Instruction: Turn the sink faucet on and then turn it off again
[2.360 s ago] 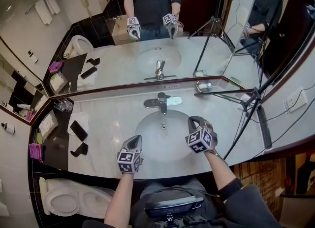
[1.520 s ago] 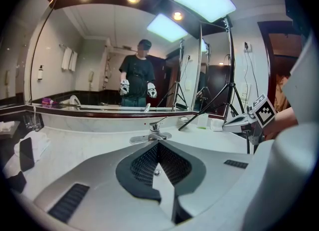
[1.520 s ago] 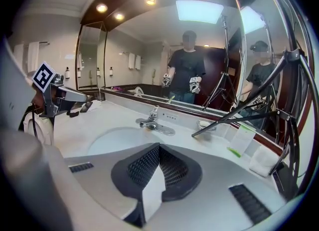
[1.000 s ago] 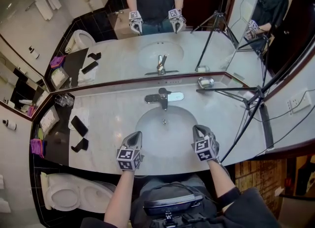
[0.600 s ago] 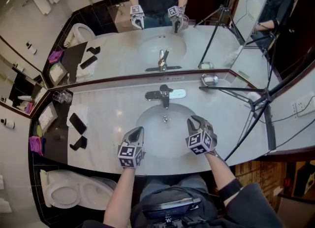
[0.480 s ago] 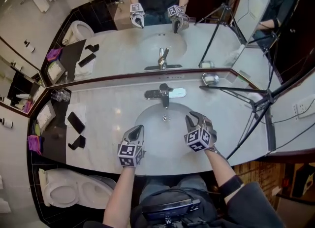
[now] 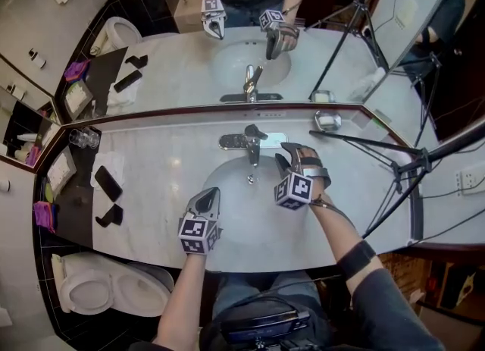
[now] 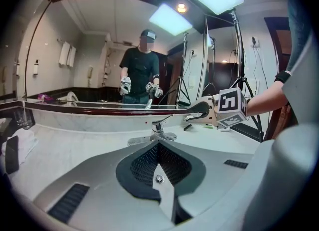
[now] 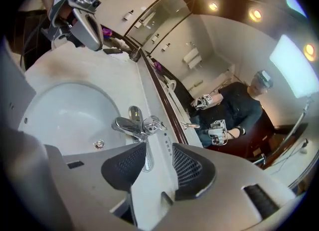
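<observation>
Faucet point(image 7: 246, 142) behind sink basin point(image 7: 241, 207), phone point(image 7: 107, 183) left of basin, soap dish point(image 7: 328, 120) right

A pale marble counter point(image 7: 167, 179) carries a sunken sink point(image 7: 246, 219), with the faucet point(image 7: 246, 143) at its back rim. Right of the faucet sits a soap dish point(image 7: 327, 120). Far left of the faucet stand drinking glasses point(image 7: 85, 138), and nearer, a black phone point(image 7: 108, 183) lies on a white cloth point(image 7: 115, 164).

Chrome single-lever faucet point(image 7: 247, 142), standing upright just behind the white oval basin point(image 7: 242, 209), spout reaching out over it
</observation>
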A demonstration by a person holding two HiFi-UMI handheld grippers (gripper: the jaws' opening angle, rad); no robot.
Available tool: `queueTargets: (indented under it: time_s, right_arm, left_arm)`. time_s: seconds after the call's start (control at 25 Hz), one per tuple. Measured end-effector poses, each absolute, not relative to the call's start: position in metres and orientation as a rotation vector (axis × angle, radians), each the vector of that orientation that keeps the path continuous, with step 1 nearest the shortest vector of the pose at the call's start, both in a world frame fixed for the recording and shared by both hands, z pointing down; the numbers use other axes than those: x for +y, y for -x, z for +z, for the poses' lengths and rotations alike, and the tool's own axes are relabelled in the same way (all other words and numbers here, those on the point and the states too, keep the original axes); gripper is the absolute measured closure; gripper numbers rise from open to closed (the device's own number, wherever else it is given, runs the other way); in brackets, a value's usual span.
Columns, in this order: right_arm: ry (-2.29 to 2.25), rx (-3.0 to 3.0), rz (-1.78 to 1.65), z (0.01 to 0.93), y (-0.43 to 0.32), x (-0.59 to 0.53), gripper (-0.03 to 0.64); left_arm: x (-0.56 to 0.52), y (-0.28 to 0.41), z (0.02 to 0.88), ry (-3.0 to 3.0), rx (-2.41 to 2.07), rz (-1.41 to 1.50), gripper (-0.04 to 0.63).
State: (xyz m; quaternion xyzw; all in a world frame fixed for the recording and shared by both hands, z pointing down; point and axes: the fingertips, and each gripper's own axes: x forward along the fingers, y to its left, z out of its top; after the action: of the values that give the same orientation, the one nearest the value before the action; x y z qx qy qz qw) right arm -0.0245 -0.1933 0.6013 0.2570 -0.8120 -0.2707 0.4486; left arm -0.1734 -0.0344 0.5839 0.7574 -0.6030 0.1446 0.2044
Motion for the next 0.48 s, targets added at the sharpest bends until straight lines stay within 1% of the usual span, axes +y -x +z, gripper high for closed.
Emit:
queueTargets:
  time_s: [0.16,0.48]
  right_arm:
    - [-0.556,-1.957,-0.781,0.601,0.043,-0.213,0.408]
    - [-0.425,-1.907,-0.927,0.619,0.075,-0.221,0.4]
  left_arm:
    - [-0.037,0.174,0.588,-2.1,-1.68,0.404,0.601]
    - [-0.037,0.184,0.598,-2.074,-1.681,0.417,0.601]
